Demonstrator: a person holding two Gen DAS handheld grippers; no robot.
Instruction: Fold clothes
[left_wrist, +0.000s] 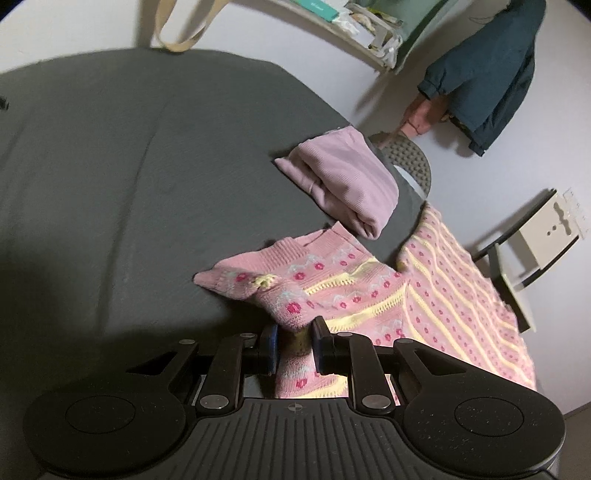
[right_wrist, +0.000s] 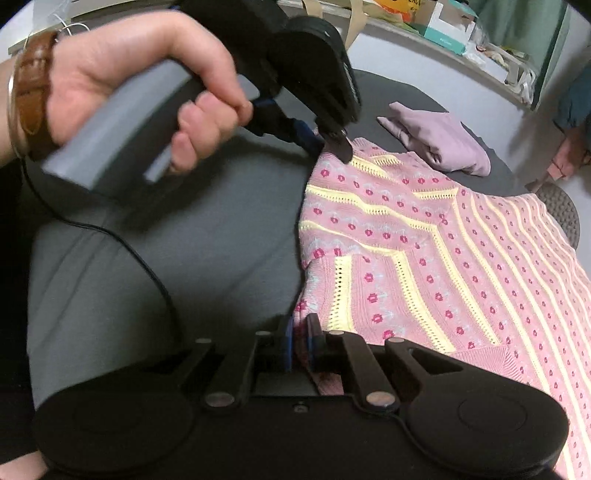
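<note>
Pinching a bunched edge of the pink knit sweater (left_wrist: 354, 291), the left tool (left_wrist: 293, 345) has its two blue-padded fingers (left_wrist: 271, 347) closed on the fabric, which rises in a ridge right between them. To the left of this tool lies bare dark grey bed surface (left_wrist: 129, 166); ahead and slightly right of it, a cuff-like end of the sweater points left, and further ahead a folded lilac garment (left_wrist: 343, 181) rests on the bed, just beyond the sweater but not clearly touching it. To the tool's right the sweater spreads out flat, its yellow stripes and pink dots running toward the bed's edge and hanging over it.

In the right wrist view, a hand (right_wrist: 122, 85) with a brown wrist strap (right_wrist: 31, 92) grips the grey handle of the left tool ahead and to the left, with its tip down on the far corner of the sweater (right_wrist: 424, 240). The right tool (right_wrist: 300, 345) is close to the lens, its fingers pressed nearly together with a thin fold of the sweater's near edge caught between them. To its right the sweater stretches away, with the lilac garment (right_wrist: 439, 140) ahead beyond it
</note>
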